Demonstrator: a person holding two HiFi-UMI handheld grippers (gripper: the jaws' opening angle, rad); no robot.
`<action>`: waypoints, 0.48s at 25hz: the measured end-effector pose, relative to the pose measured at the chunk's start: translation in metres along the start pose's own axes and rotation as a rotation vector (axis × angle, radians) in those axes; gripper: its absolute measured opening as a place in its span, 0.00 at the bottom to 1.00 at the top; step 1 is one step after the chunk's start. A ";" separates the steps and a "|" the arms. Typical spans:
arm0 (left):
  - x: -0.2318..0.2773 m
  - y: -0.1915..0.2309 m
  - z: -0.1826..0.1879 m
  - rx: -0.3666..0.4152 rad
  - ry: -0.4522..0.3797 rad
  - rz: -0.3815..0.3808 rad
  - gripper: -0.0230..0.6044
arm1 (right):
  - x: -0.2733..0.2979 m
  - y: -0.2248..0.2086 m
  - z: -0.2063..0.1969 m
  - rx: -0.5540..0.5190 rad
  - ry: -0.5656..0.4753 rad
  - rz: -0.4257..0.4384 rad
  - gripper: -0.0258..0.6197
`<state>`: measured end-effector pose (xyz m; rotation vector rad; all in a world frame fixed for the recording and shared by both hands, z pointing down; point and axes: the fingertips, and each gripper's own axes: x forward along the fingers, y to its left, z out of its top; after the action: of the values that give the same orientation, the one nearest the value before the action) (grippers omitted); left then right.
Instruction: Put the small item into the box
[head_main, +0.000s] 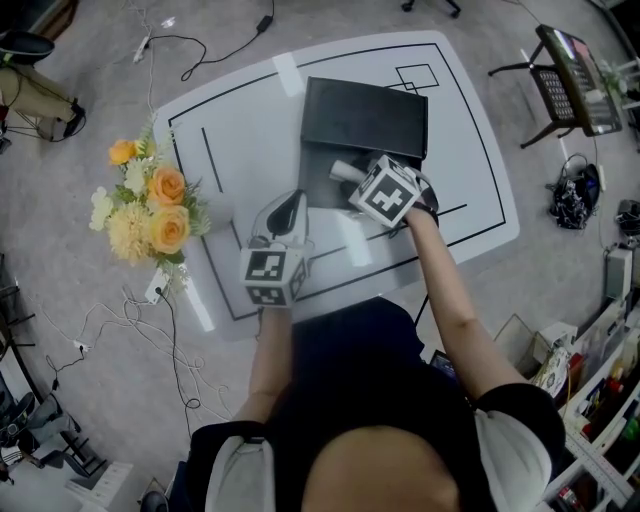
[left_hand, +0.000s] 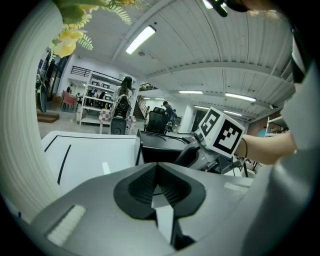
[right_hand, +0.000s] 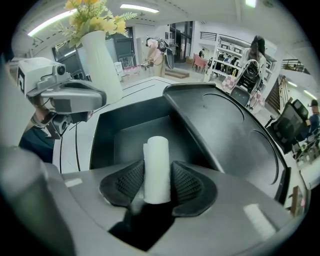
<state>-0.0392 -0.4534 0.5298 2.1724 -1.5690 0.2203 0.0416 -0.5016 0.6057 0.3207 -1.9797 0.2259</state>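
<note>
A small white roll (right_hand: 157, 170) stands between the pads of my right gripper (right_hand: 158, 182), which touch it on both sides. The gripper hangs over the open black box's base (right_hand: 131, 134), with the raised lid (right_hand: 225, 125) to the right. In the head view the roll (head_main: 345, 168) pokes out of the right gripper (head_main: 352, 175) above the box base (head_main: 318, 182) at the table's middle. My left gripper (head_main: 291, 203) rests lower left of the box, its jaws together and empty. In its own view the left gripper (left_hand: 157, 170) points at the box (left_hand: 160, 149).
A vase of orange and yellow flowers (head_main: 150, 212) stands at the table's left edge, also in the right gripper view (right_hand: 102, 65). The white table (head_main: 470, 150) carries black outline markings. Cables (head_main: 130, 320) lie on the floor to the left; shelves and a chair stand to the right.
</note>
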 end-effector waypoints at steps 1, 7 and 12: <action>-0.001 0.001 -0.001 0.000 0.002 0.004 0.05 | 0.000 -0.001 0.000 0.004 -0.001 -0.001 0.33; -0.004 0.002 0.001 0.005 -0.004 0.003 0.05 | -0.003 0.002 0.005 0.014 -0.030 0.005 0.36; -0.006 0.000 -0.001 0.008 0.001 0.004 0.05 | -0.006 0.002 0.002 0.035 -0.036 0.001 0.40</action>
<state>-0.0411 -0.4480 0.5282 2.1754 -1.5745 0.2288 0.0420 -0.4998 0.5992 0.3491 -2.0131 0.2572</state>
